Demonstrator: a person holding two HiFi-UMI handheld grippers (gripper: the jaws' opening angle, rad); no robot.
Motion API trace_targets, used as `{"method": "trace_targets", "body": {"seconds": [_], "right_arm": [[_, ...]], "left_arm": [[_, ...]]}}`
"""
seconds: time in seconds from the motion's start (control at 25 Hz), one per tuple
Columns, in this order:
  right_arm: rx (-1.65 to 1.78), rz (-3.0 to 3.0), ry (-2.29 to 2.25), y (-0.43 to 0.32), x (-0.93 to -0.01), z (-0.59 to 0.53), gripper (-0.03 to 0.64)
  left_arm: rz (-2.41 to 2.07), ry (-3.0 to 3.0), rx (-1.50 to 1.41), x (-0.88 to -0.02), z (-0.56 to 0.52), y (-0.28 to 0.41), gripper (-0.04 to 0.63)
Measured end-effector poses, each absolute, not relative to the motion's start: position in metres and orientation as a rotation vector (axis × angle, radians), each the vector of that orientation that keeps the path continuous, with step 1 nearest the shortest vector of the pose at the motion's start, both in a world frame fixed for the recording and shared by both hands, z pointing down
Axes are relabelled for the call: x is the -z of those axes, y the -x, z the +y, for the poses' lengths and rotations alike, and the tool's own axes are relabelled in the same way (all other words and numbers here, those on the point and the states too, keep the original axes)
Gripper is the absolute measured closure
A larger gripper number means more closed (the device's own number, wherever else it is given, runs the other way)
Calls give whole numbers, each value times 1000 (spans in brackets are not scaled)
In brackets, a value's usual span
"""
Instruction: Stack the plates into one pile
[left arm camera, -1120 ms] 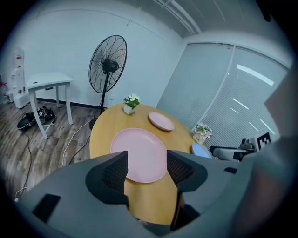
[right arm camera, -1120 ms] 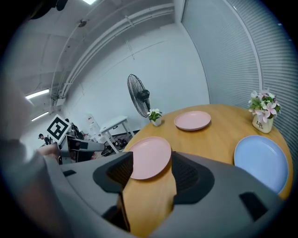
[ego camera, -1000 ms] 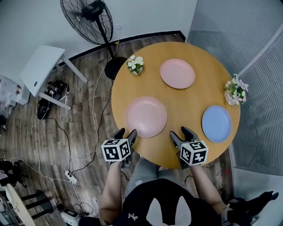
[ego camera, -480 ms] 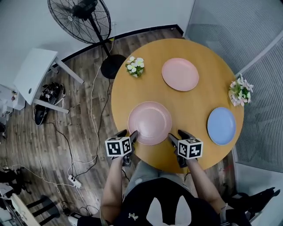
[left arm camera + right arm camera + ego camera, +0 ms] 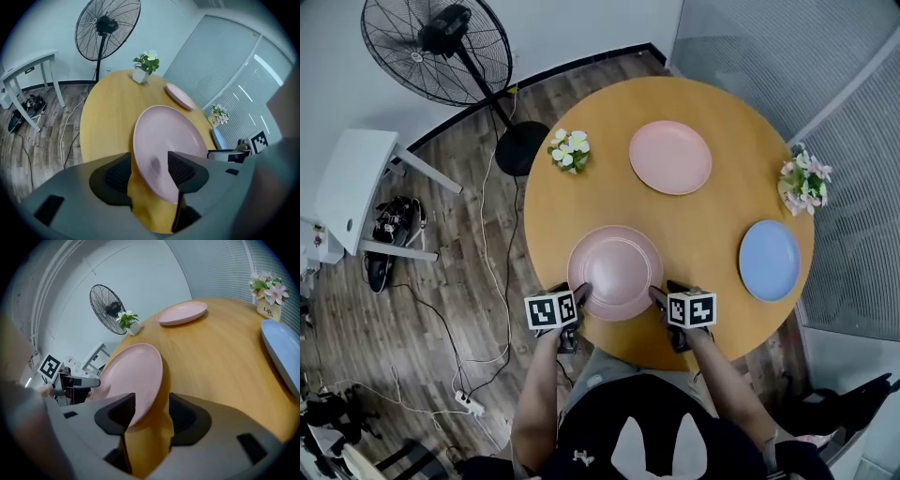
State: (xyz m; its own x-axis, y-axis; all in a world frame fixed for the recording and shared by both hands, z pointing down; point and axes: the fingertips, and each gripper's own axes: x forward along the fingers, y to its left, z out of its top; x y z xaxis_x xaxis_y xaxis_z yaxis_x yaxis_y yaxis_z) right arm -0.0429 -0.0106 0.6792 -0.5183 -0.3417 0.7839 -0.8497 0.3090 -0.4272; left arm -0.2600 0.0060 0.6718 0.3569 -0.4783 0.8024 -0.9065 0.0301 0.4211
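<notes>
Pink plate (image 5: 615, 272) lying lower centre on worktop (image 5: 712, 234)
Left hand-held gripper (image 5: 569, 292) and right hand-held gripper (image 5: 666, 292) straddling its rim, jaws gaping, not pressing; right jaws having just been closing

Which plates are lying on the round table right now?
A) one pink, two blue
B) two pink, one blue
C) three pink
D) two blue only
B: a near pink plate, a far pink plate and a blue plate lie apart on the table.
</notes>
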Motion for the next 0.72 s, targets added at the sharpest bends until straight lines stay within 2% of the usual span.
{"method": "trace_targets", "body": {"seconds": [0.24,0.4,0.52,0.64,0.72], "right_arm": [[-1183,-1957,-1038,50,-693,-3,431],[-1194,-1964,-1055,52,-693,0,468],[-1212,-1976,-1066,55,-693,1,509],[-1212,-1980,-1075,56,-691,1,509],[-1220,-1982,-1074,55,-691,1,511]], "left_arm": [[-1234,-1611,-561,-679,5,261,347],[-1230,-1624,-589,-685,6,257,379],[-1254,-1613,-597,-690,7,260,416],[-1264,-1568,-589,-696,10,265,505],[-1267,-1550,-569,-697,11,266,509]]}}
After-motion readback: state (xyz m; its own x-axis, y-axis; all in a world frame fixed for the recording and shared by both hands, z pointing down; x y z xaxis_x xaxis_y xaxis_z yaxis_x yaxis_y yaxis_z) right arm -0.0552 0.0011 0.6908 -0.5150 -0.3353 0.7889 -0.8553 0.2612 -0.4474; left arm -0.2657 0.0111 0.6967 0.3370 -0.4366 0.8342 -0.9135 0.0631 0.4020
